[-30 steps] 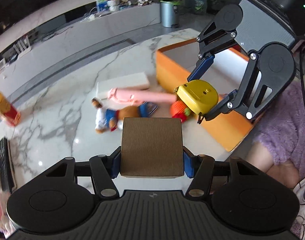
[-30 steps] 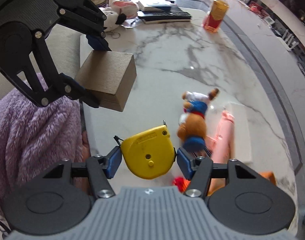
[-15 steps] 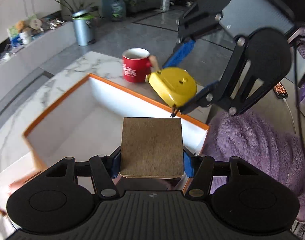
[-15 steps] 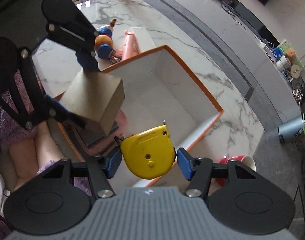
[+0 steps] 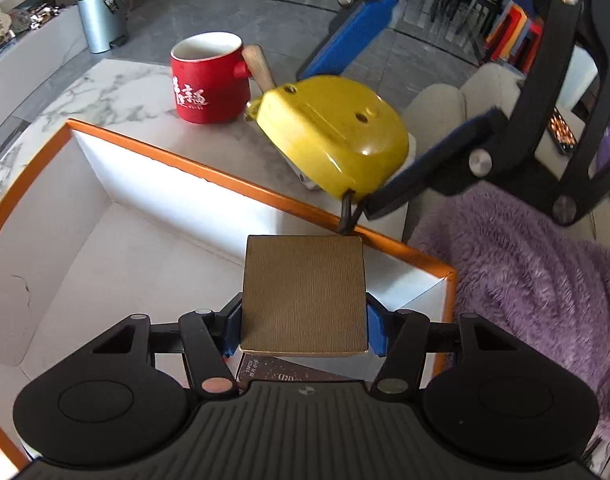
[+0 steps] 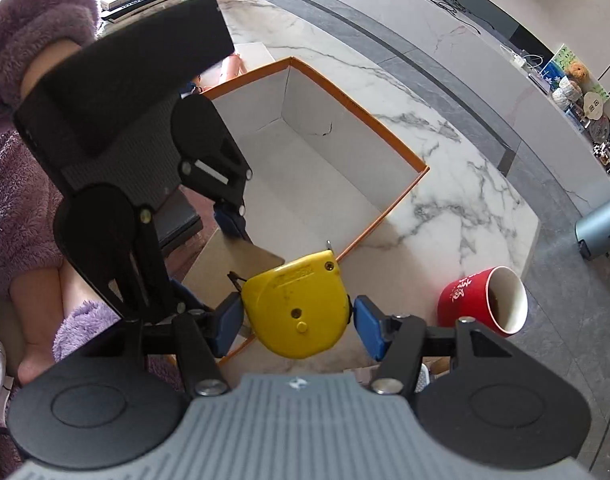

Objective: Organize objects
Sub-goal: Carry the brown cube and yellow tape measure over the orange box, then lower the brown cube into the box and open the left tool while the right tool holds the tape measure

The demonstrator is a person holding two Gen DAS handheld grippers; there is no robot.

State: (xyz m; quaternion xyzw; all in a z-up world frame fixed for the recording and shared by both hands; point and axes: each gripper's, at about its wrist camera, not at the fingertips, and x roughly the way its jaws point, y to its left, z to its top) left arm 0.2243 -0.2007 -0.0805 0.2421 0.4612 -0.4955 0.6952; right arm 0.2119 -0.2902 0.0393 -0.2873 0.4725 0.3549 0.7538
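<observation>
My left gripper (image 5: pixel 303 330) is shut on a brown square box (image 5: pixel 303 294) and holds it over the near right corner of the orange-rimmed white box (image 5: pixel 177 160). A dark booklet (image 5: pixel 281 372) lies under it inside the box. My right gripper (image 6: pixel 295 318) is shut on a yellow tape measure (image 6: pixel 297 304), held just outside the box's right wall (image 6: pixel 385 216). In the left wrist view the tape measure (image 5: pixel 333 136) hangs above the box rim. The brown box (image 6: pixel 233 264) also shows in the right wrist view, partly hidden by the left gripper.
A red mug (image 5: pixel 209 76) with a wooden handle stands on the marble table (image 6: pixel 445 184) beyond the box; it also shows in the right wrist view (image 6: pixel 485 300). A pink toy (image 6: pixel 231 68) lies past the box's far end. A purple fuzzy sleeve (image 5: pixel 525 280) is at the right.
Both grippers have swung from the toys on the table to the orange box. The brown box has come down into the box's corner and the tape measure has come closer over the rim.
</observation>
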